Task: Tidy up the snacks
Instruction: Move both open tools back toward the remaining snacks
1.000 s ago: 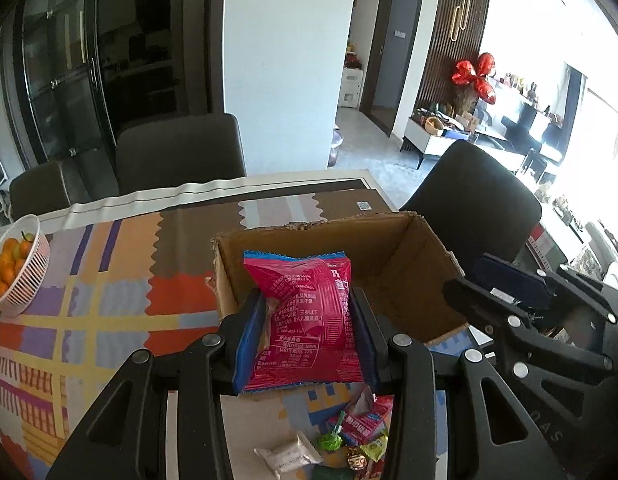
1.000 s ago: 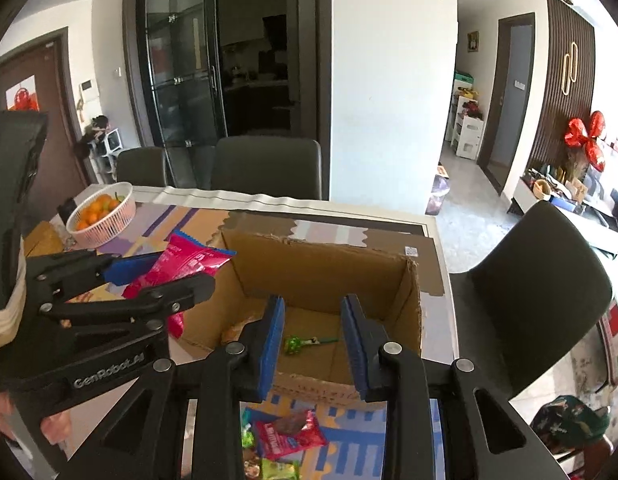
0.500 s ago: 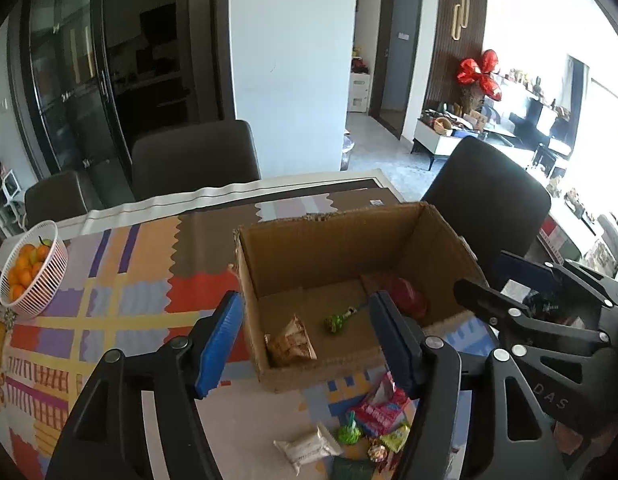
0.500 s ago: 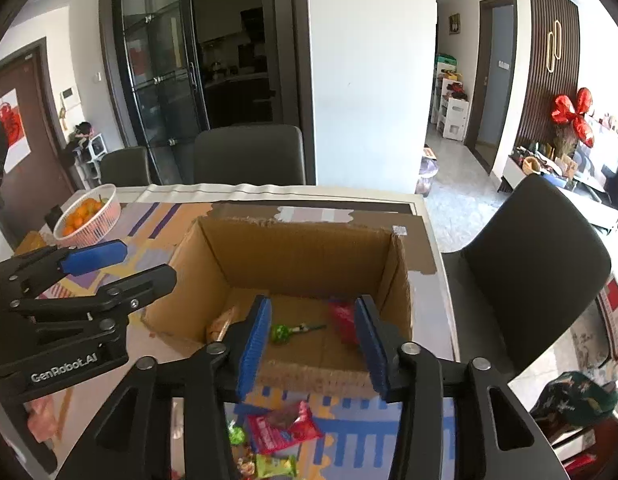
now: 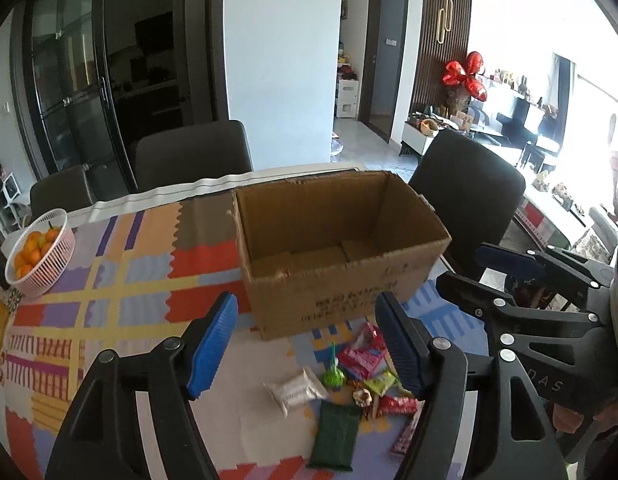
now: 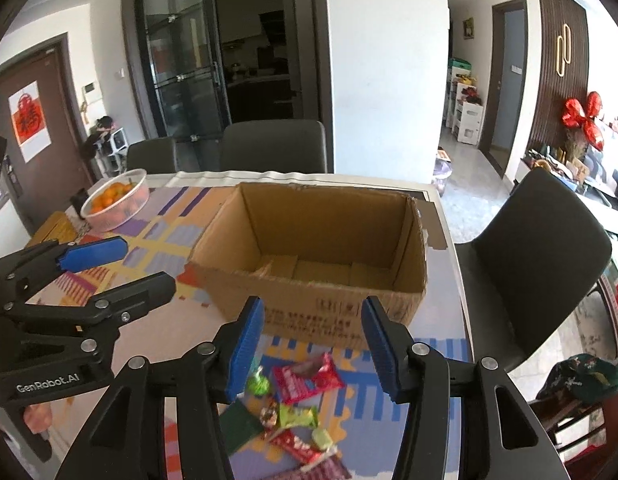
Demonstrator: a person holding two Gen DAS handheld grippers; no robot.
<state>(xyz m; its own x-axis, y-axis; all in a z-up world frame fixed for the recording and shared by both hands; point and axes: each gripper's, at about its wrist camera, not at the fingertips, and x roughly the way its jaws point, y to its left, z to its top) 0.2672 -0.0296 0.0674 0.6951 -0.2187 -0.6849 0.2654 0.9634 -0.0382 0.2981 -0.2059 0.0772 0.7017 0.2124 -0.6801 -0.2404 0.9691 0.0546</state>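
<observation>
An open cardboard box (image 5: 341, 280) (image 6: 329, 312) stands on the table, and its near wall hides whatever lies inside. In front of it is a pile of snacks: a white packet (image 5: 295, 390), a dark green packet (image 5: 335, 432), a green lollipop (image 5: 334, 376) (image 6: 257, 385) and a pink-red packet (image 6: 307, 376). My left gripper (image 5: 305, 344) (image 6: 137, 268) hovers above the pile, its jaws opening with nothing between them. My right gripper (image 6: 313, 344) (image 5: 481, 276) is beside it on the right, open and holding nothing.
A white basket of oranges (image 5: 37, 252) (image 6: 117, 198) sits at the far left of the patterned tablecloth (image 5: 121, 280). Dark chairs (image 5: 193, 152) (image 6: 541, 256) stand behind and to the right of the table. The table's right edge runs close to the box.
The left gripper opened and the pink bag it held dropped into the box. The right gripper opened too. Both drew back from the box to above the snack pile.
</observation>
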